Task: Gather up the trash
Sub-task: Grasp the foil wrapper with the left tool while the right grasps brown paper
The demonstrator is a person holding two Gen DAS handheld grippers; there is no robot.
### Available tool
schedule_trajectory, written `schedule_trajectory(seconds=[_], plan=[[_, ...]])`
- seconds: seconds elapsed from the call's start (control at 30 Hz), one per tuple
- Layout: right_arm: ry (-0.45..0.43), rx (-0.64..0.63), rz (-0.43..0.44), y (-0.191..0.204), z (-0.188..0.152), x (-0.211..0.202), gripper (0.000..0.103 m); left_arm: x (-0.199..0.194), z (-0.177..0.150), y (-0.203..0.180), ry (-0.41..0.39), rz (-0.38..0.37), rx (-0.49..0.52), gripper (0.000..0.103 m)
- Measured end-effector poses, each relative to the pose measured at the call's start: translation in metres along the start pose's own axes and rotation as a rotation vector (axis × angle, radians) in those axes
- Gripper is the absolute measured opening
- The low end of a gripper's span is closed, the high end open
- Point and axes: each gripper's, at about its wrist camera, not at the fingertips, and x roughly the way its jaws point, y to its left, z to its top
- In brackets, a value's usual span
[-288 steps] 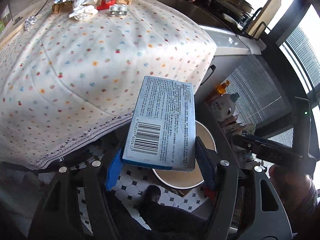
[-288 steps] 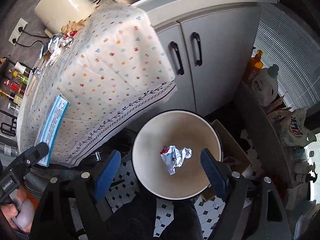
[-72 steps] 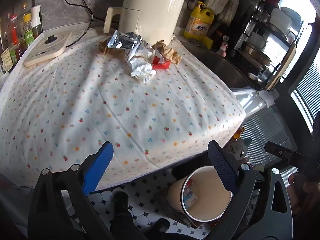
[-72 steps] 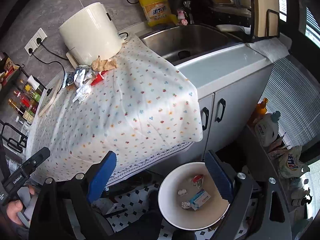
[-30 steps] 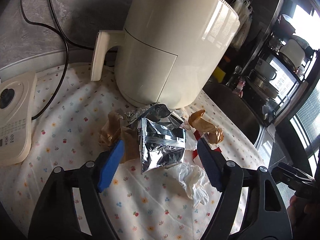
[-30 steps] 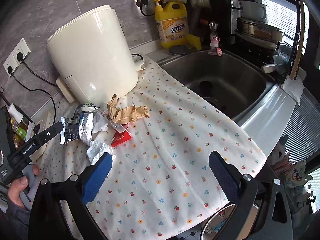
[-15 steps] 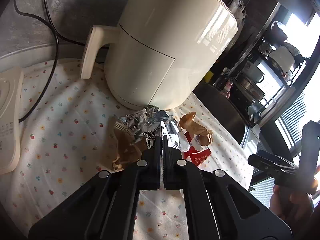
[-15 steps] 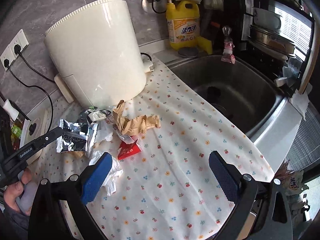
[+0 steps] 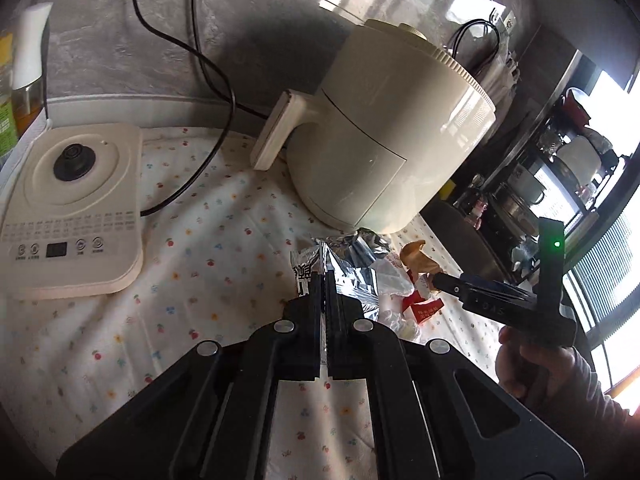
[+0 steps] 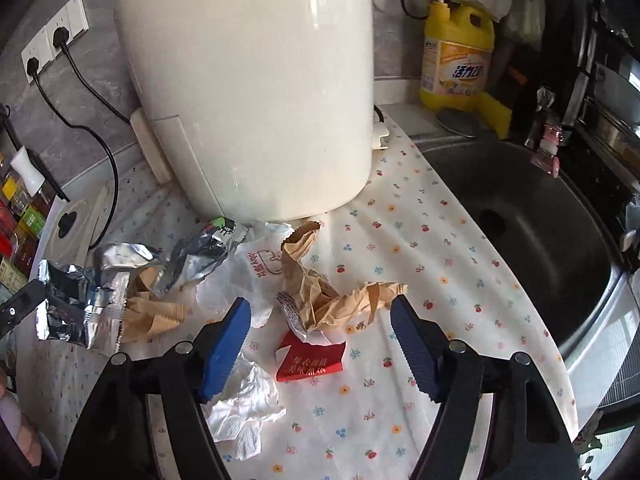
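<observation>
Trash lies on the flowered cloth [image 10: 420, 264] in front of the air fryer. My left gripper [image 9: 324, 280] is shut on a silver foil wrapper [image 9: 356, 280]; the right wrist view shows that wrapper [image 10: 76, 308] at the far left, pinched by the left gripper's finger [image 10: 20, 308]. My right gripper [image 10: 320, 320] hangs low over the pile and its jaws are closing. Crumpled brown paper [image 10: 340, 296] lies between the blue pads [image 10: 228, 340], which do not press on it. A red packet [image 10: 312, 364], white tissue [image 10: 244, 400] and a white plastic bag [image 10: 256, 268] lie around it.
The cream air fryer [image 10: 256, 92] stands right behind the pile. To the right are the steel sink [image 10: 520, 208] and a yellow detergent bottle [image 10: 456, 60]. A kettle base [image 9: 72, 208] with a black cable sits left. More foil [image 10: 200, 252] and brown paper [image 10: 152, 316] lie nearby.
My left gripper closed on the foil wrapper and drew it left, off the pile. My right gripper came down toward the brown paper and its jaws narrowed.
</observation>
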Motion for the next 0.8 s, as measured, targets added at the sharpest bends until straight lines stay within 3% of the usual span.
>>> schedule_trajectory(seconds=[0.03, 0.07, 0.1, 0.4, 0.6, 0.8], plan=[[0.03, -0.003, 0.014, 0.0, -0.001, 0.006, 0.033, -0.003, -0.002, 0.002, -0.004, 0.009, -0.007, 0.003], [0.058, -0.002, 0.027, 0.0, -0.001, 0.01, 0.019, -0.007, -0.004, 0.003, -0.007, 0.017, -0.013, 0.003], [0.059, 0.004, 0.032, 0.0, -0.003, 0.008, 0.013, -0.01, -0.006, 0.004, -0.011, 0.026, -0.018, 0.003], [-0.027, 0.025, 0.123, -0.014, -0.025, -0.047, 0.01, -0.036, -0.028, -0.013, -0.036, 0.082, -0.018, 0.003], [-0.063, 0.023, 0.172, -0.036, -0.05, -0.091, 0.011, -0.055, -0.05, -0.044, -0.072, 0.098, -0.029, 0.003], [-0.075, 0.038, 0.189, -0.072, -0.087, -0.13, 0.011, -0.062, -0.075, -0.088, -0.049, 0.087, 0.01, 0.003]])
